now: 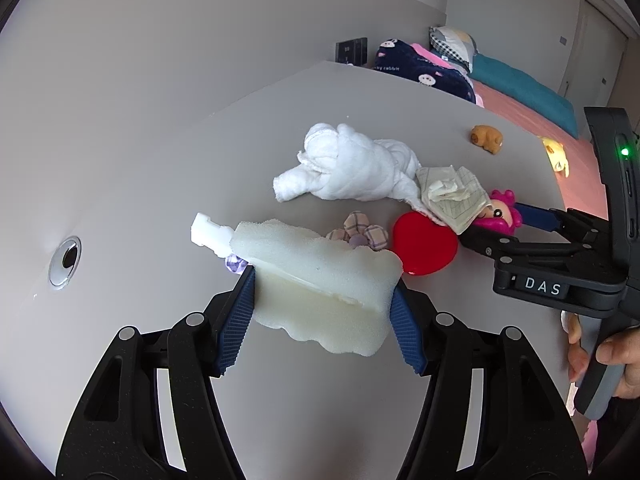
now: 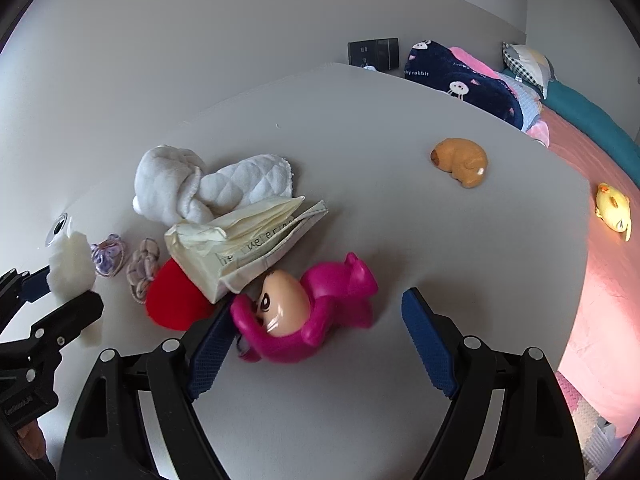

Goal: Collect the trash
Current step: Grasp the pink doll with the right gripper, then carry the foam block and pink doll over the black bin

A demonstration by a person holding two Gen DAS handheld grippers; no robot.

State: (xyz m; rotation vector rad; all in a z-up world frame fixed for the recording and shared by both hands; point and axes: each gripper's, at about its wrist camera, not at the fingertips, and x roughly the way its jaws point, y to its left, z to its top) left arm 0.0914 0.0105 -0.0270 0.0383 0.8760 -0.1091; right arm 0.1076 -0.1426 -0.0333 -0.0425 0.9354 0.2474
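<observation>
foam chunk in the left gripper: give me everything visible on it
The foam chunk is off-white, porous and sponge-like, an irregular slab with ragged, torn-looking edges. It is clamped between the blue pads of the left gripper, held above the grey table. In the right wrist view it shows at far left.

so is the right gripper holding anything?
No. The right gripper has its jaws wide open, with the pink doll lying loose between them.

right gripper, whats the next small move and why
Probably shift the right gripper forward and left, toward the crumpled paper bag. Its fingers are open around the pink doll, a toy rather than trash, while the left gripper already holds the foam piece.
</observation>
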